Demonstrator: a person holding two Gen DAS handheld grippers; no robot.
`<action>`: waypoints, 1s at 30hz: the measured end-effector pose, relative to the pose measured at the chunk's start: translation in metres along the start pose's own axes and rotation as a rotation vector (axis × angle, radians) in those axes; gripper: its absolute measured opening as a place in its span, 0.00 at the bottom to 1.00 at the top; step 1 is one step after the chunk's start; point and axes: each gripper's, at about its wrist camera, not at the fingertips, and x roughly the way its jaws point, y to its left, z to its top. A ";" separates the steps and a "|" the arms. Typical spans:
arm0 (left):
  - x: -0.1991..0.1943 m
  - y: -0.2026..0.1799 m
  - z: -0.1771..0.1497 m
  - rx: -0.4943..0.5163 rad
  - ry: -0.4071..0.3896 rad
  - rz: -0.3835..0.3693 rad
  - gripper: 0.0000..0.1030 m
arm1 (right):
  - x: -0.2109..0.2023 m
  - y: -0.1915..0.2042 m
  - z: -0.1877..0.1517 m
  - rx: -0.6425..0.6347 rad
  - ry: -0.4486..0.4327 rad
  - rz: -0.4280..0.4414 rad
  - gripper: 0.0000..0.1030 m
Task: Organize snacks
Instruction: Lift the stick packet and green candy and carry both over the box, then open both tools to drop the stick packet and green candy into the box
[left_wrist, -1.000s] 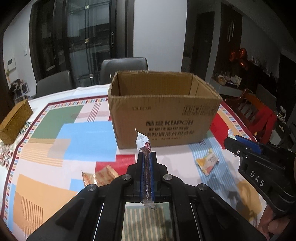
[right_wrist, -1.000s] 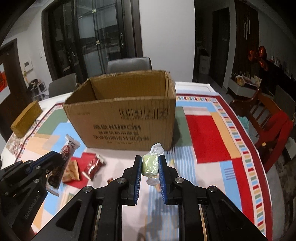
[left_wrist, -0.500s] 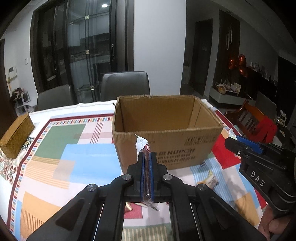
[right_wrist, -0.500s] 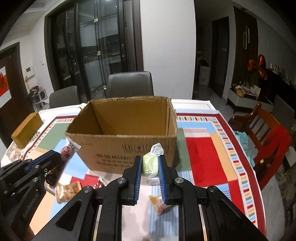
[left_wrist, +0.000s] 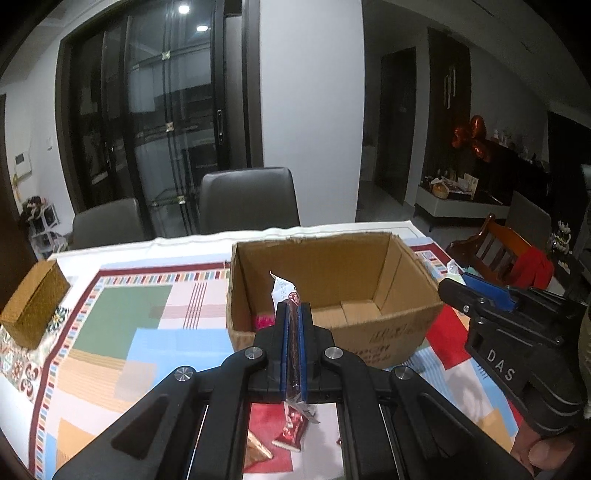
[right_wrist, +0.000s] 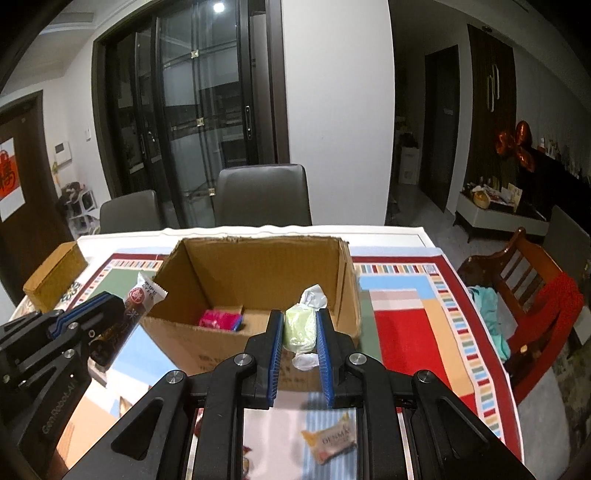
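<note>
Gripping a pale-green wrapped snack (right_wrist: 300, 329), right tool (right_wrist: 299, 332) clamped.

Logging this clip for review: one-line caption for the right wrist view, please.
Right gripper holds a pale green wrapped candy at the open cardboard box, near its front wall.

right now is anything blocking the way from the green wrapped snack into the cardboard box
Nothing visible does. The green wrapped snack, pinched in the right gripper, sits just short of the open-topped cardboard box, whose near rim is lower.
</note>
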 end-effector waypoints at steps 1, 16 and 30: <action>0.001 0.000 0.003 0.002 -0.002 -0.003 0.06 | 0.001 0.000 0.002 0.000 -0.001 0.000 0.19; 0.023 0.002 0.031 0.022 -0.036 -0.005 0.02 | 0.023 0.008 0.026 -0.005 -0.007 0.009 0.19; 0.051 0.027 0.045 -0.028 -0.017 0.018 0.02 | 0.053 0.014 0.036 -0.020 0.033 0.009 0.19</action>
